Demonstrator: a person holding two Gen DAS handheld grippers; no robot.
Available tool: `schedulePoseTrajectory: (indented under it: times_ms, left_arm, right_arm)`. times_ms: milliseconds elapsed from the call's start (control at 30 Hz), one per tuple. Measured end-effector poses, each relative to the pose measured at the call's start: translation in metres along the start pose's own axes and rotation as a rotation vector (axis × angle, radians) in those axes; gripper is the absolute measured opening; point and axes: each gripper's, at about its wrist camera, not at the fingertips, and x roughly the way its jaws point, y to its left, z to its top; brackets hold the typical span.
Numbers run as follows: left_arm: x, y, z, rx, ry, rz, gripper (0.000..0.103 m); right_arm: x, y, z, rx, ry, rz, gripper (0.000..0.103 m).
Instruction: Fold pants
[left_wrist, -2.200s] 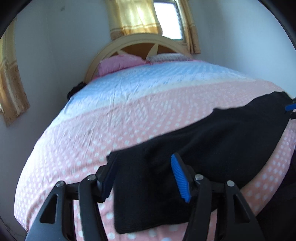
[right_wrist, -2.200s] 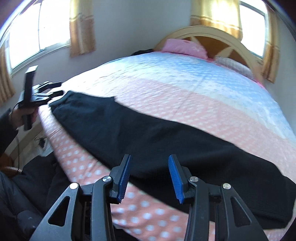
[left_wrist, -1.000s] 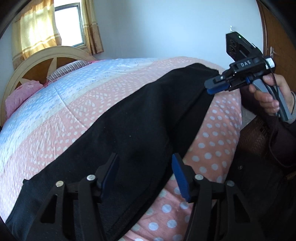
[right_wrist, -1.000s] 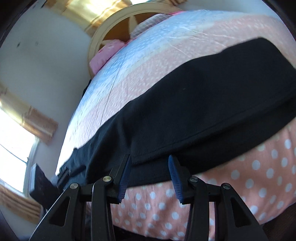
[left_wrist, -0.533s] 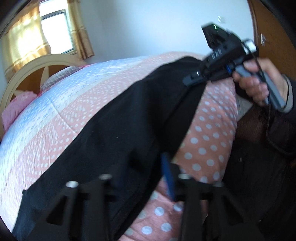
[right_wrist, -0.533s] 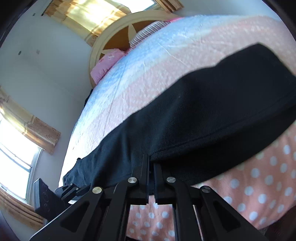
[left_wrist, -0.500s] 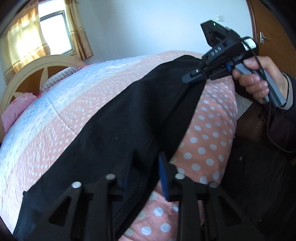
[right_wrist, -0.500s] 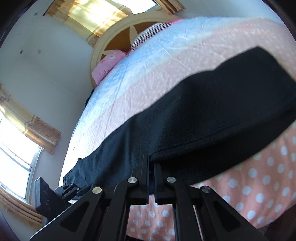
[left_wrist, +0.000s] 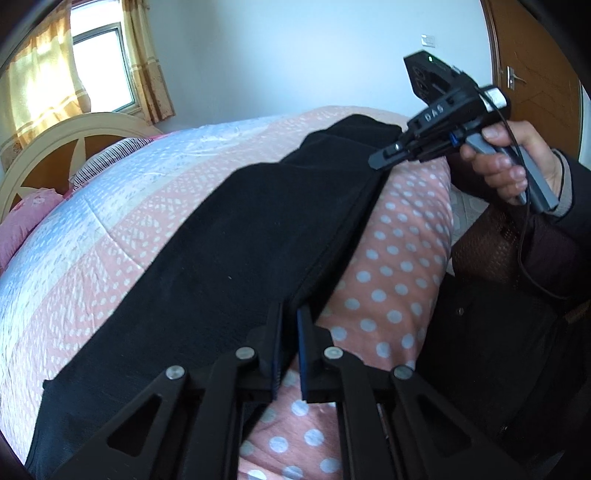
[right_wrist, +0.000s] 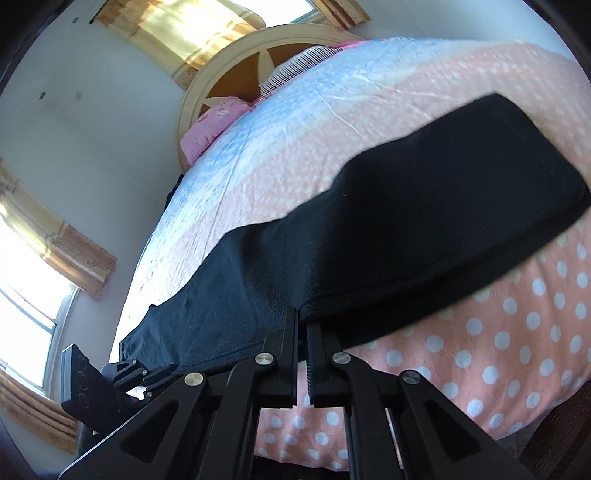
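Two grippers are now pinching the near edge of the black pants (left_wrist: 236, 258), which lie in a long band across the foot end of the bed (left_wrist: 399, 266), on its pink dotted cover. The left gripper (left_wrist: 289, 349) has its blue-padded jaws drawn almost together with dark cloth between them, so I judge it is grasping the pants at one end of that edge; the right gripper (right_wrist: 301, 356) shows the same narrow gap with the edge of the cloth caught in it, and in the left view it is seen from outside, held by the right hand (left_wrist: 517, 166) at the far end of the pants. The pants look already laid leg upon leg, since two layers show along the near edge, though I cannot be sure of this. What seems done is the spreading and the double grasp; what is left, in my judgement, is to carry the held edge over and make the further folds, because the garment is not yet shortened at all. Several things are hard to read: the cloth is so dark that seams, waistband and leg openings cannot be told apart, the right gripper's tips hide against the fabric in the left view, and each end of the pants runs toward the distorted rim of the lens.
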Motion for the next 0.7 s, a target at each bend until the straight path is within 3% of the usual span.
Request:
schedulePoseTrajectory:
  times_ms: [167,367,433,467,567,633,700]
  left_arm:
    - [0.004,-0.003,0.000,0.022,0.020,-0.006,0.007]
    - [-0.001,-0.002,-0.003,0.012,0.015,-0.007,0.012]
    - [-0.005,-0.002,-0.003,0.002,0.012,-0.024,0.018]
    - [-0.009,-0.002,-0.003,0.002,0.004,-0.028,0.020]
    - [-0.021,-0.002,0.003,-0.005,-0.035,-0.021,0.034]
    - [-0.027,0.000,0.010,-0.012,-0.073,-0.001,0.056]
    - [-0.029,0.002,0.018,-0.022,-0.104,0.006,0.063]
  right_arm:
    - [0.018,-0.014,-0.006,0.024,0.056,-0.056,0.003]
    - [0.005,-0.022,-0.003,0.033,0.042,-0.033,0.005]
    - [-0.010,-0.032,0.001,0.058,0.005,-0.033,0.015]
    - [-0.020,-0.039,0.005,0.075,-0.028,-0.042,0.025]
    - [-0.050,-0.053,0.017,0.118,-0.127,-0.093,0.028]
    - [-0.070,-0.069,0.023,0.162,-0.190,-0.137,0.028]
    - [-0.082,-0.083,0.026,0.200,-0.230,-0.157,0.028]
